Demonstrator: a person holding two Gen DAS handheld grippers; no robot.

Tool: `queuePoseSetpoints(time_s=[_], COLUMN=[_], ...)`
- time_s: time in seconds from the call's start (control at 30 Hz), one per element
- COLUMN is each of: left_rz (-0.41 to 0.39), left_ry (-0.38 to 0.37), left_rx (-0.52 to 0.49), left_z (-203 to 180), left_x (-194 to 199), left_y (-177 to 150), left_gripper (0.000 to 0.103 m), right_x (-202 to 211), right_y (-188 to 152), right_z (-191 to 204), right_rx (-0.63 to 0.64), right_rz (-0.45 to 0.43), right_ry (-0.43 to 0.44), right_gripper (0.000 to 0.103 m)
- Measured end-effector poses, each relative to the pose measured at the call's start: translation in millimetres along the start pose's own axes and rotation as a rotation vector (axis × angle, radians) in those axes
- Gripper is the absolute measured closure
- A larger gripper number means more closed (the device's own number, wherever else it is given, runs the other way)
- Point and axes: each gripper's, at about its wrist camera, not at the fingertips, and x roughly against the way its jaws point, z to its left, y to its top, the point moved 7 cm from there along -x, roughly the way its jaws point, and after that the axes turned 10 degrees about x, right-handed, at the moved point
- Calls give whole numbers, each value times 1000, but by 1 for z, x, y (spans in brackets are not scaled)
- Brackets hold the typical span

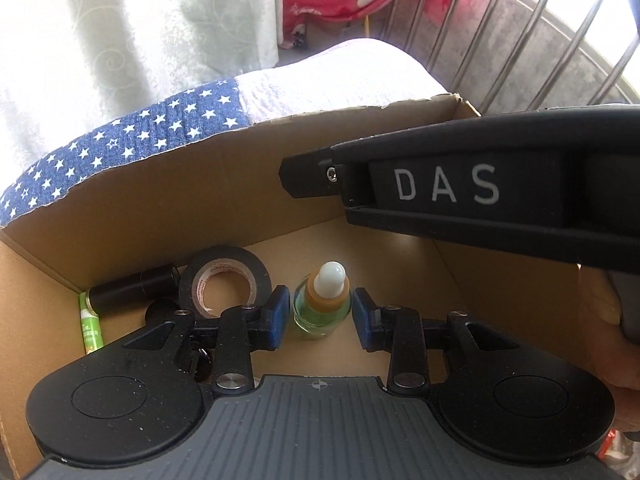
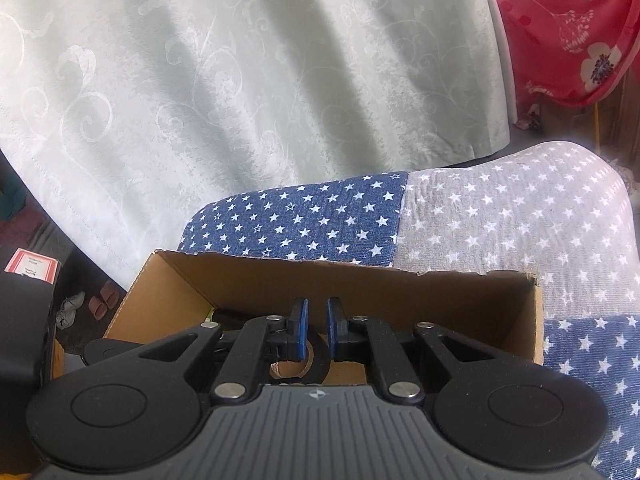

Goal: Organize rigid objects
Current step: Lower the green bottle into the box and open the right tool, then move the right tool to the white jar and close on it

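My left gripper [image 1: 322, 318] hung inside the cardboard box [image 1: 168, 196], its blue pads [image 1: 280, 316] spread wide on either side of a small dropper bottle [image 1: 323, 300] of green liquid, neither pad touching the glass. The bottle stood upright on the box floor, its white rubber bulb on top. Just left of the bottle a roll of black tape [image 1: 224, 280] leaned on edge, and beyond the roll, toward the box's left corner, lay a black cylinder [image 1: 134, 286] and a green tube [image 1: 90, 322]. My right gripper [image 2: 317, 328] hovered above the same box [image 2: 516, 320], its pads [image 2: 300, 330] drawn close with a narrow gap and nothing between them; the tape roll [image 2: 316, 366] showed below them. From the left camera the right tool's body [image 1: 480, 200] crossed over the box's right side. The box sat on a star-print blanket [image 2: 320, 224].
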Motion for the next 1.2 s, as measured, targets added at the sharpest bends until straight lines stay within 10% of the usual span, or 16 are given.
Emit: queuePoseSetpoints(time_s=[0.5, 0.73, 1.2], left_rz=[-159, -341, -484], left_ry=[-63, -50, -76], left_rx=[19, -11, -1], left_z=[10, 33, 57], left_x=[82, 150, 146], left_y=[-17, -77, -176], left_gripper=[53, 49, 46], right_x=[109, 173, 156], right_y=[-16, -80, -170], right_z=[17, 49, 122], right_rx=[-78, -77, -102], right_rz=[-174, -272, -287], right_ry=[81, 126, 198], right_gripper=[88, 53, 29])
